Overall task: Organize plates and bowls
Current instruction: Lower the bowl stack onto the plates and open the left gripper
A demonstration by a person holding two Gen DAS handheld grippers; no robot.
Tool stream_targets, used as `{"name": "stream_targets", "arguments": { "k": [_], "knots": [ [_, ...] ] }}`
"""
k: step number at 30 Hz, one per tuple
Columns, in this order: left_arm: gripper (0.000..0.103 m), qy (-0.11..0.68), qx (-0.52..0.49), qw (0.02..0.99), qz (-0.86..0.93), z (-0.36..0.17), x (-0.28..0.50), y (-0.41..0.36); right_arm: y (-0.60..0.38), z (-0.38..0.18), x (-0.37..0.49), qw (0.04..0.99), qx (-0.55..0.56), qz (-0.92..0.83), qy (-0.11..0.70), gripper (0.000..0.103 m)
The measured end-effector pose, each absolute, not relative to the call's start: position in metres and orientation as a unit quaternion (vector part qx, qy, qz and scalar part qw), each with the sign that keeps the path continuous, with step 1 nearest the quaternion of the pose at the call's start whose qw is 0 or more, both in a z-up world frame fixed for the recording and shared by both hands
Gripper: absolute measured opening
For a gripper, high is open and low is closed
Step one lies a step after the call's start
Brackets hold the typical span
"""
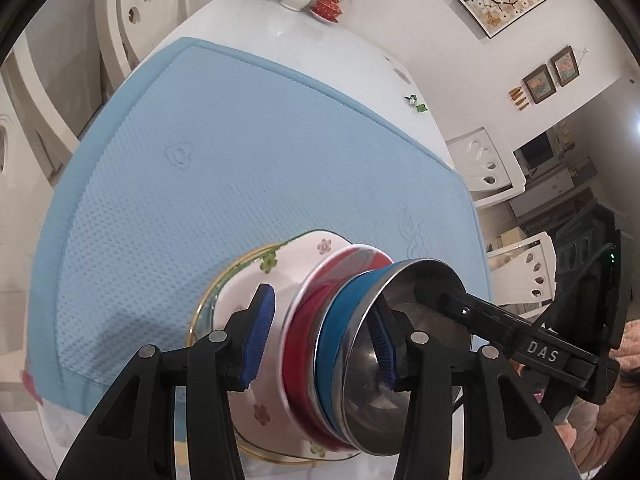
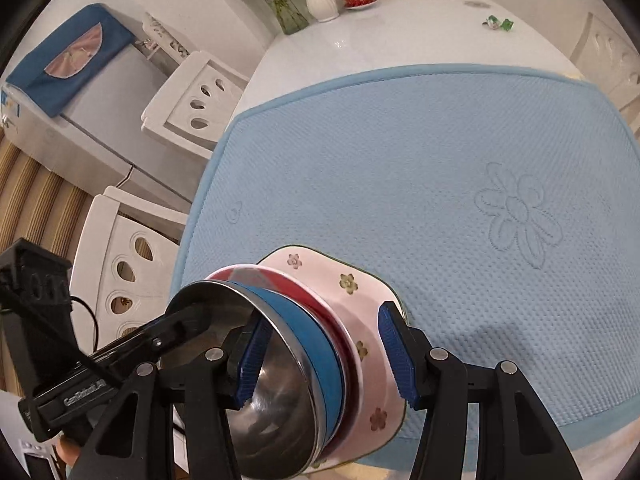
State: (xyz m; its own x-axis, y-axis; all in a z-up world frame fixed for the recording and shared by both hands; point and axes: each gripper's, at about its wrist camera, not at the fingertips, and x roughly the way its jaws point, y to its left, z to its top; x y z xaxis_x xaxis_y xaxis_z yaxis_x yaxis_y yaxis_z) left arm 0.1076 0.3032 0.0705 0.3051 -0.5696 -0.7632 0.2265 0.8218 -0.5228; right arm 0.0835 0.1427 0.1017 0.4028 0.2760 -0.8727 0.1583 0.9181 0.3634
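Bowls [image 1: 340, 340] gripped by both claws over blue mat [image 1: 240, 140], white table [image 1: 320, 48].

Both grippers [image 1: 320, 340] [image 2: 326, 360] are black, with ribbed blue pads [image 1: 258, 336], silver screws and white lettering
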Motion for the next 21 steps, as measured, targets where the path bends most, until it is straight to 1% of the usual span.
{"name": "stream_targets", "arguments": {
  "k": [4,8,9,10,11,13,17,18,20,21],
  "knots": [
    [0.043,0.531,-0.146,0.796,-0.252,0.075,0.109,0.300,0.147,0.109,0.082,0.815,0.194,0.035,0.545,0.053],
    [0.043,0.529,-0.155,0.792,-0.263,0.093,0.101,0.303,0.153,0.136,0.070,0.828,0.177,0.034,0.531,0.053],
    [0.043,0.520,-0.176,0.785,-0.286,0.107,0.094,0.307,0.153,0.143,0.065,0.830,0.182,0.039,0.526,0.053],
    [0.044,0.509,-0.189,0.784,-0.302,0.117,0.088,0.309,0.155,0.150,0.060,0.832,0.188,0.042,0.520,0.057],
    [0.045,0.495,-0.193,0.788,-0.312,0.130,0.082,0.311,0.157,0.158,0.055,0.834,0.193,0.043,0.515,0.058],
    [0.049,0.460,-0.174,0.813,-0.310,0.156,0.070,0.313,0.162,0.168,0.048,0.835,0.200,0.045,0.511,0.058],
    [0.050,0.406,-0.121,0.870,-0.253,0.191,0.050,0.316,0.175,0.197,0.031,0.855,0.171,0.018,0.490,0.058],
    [0.053,0.392,-0.106,0.884,-0.232,0.198,0.045,0.315,0.178,0.204,0.027,0.861,0.157,0.008,0.483,0.060],
    [0.062,0.370,-0.081,0.903,-0.205,0.208,0.037,0.313,0.185,0.218,0.017,0.876,0.128,-0.018,0.465,0.070],
    [0.072,0.355,-0.066,0.913,-0.191,0.213,0.032,0.311,0.190,0.225,0.011,0.883,0.119,-0.027,0.454,0.077]
  ]
}}
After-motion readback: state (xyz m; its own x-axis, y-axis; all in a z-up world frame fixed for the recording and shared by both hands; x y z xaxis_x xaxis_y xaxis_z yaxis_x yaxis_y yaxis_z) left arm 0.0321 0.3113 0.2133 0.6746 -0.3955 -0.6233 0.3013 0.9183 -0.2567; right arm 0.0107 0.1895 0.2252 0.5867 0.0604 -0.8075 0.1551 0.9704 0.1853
